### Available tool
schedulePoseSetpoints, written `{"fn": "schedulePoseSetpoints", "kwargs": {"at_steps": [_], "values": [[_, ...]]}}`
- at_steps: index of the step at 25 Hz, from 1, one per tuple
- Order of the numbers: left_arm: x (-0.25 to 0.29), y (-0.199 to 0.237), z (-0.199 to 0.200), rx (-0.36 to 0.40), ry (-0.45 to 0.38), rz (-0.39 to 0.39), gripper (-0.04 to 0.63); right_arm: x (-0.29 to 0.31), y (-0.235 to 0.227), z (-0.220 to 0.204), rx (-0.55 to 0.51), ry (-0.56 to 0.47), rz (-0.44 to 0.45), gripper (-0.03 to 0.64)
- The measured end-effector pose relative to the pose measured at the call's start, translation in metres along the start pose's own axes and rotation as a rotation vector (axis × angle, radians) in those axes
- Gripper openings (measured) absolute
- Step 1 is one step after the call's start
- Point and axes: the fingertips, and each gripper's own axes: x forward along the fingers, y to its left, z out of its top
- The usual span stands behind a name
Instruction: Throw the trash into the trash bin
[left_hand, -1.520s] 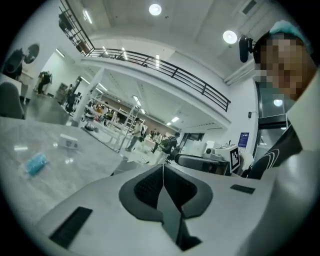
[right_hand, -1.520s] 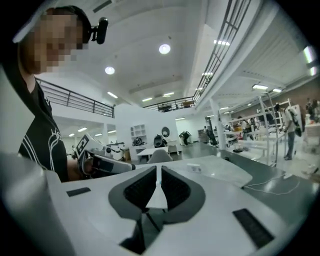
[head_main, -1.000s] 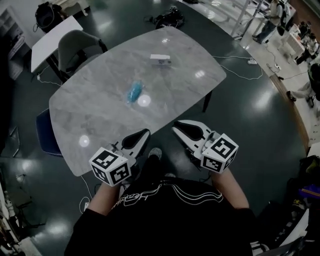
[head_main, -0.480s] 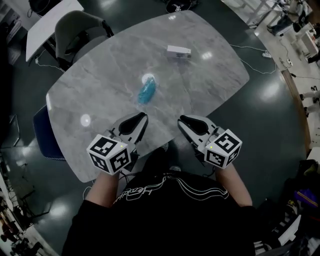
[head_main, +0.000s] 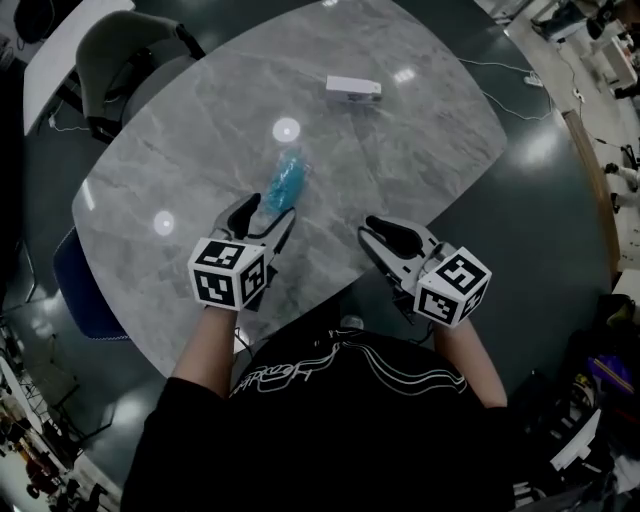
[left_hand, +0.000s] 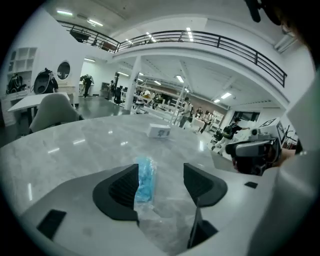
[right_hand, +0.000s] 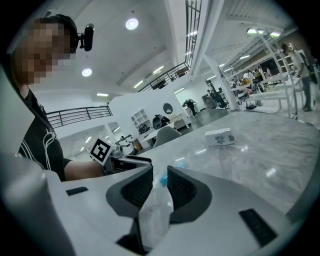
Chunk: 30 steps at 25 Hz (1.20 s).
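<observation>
A crumpled blue plastic wrapper (head_main: 284, 182) lies near the middle of the grey marble table (head_main: 400, 160). My left gripper (head_main: 262, 215) reaches over the table, and its jaws are opening wide around the wrapper's near end. In the left gripper view the wrapper (left_hand: 145, 180) lies between the jaws of the left gripper (left_hand: 161, 175), close beside the left one, and neither pad presses on it. My right gripper (head_main: 385, 232) hangs at the table's near edge. Its jaws are opening too, a narrow gap showing in the right gripper view (right_hand: 158, 174), with nothing between them. No trash bin shows.
A small white box (head_main: 352, 88) sits on the table's far side. Beyond the far-left edge stand a grey chair (head_main: 120, 50) and a white table (head_main: 55, 70). A blue seat (head_main: 85, 290) is tucked at the left edge. Cables trail on the dark floor at right.
Both grippers moved forward and down over the table. The left one reached the blue wrapper and its jaws went from shut to wide open. The right jaws parted slightly.
</observation>
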Motion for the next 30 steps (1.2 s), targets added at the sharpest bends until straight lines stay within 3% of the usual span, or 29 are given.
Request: {"fn": "schedulePoseSetpoints", "kwargs": {"at_steps": [3,13,23,30], "values": [[0.023,0.020,-0.015,0.037,0.061,0.056,0.261,0.000,-0.012,-0.003,0.033,0.002,-0.017,0.092],[0.067,0.046,-0.054,0.087,0.193,0.129,0.254,-0.001,-0.029,-0.016,0.106,0.009,-0.064,0.092],[0.070,0.052,-0.059,0.135,0.219,0.198,0.107,-0.012,-0.042,-0.024,0.191,-0.031,-0.096,0.092],[0.066,0.041,-0.050,0.144,0.196,0.178,0.037,-0.022,-0.048,-0.030,0.228,-0.035,-0.120,0.092]]}}
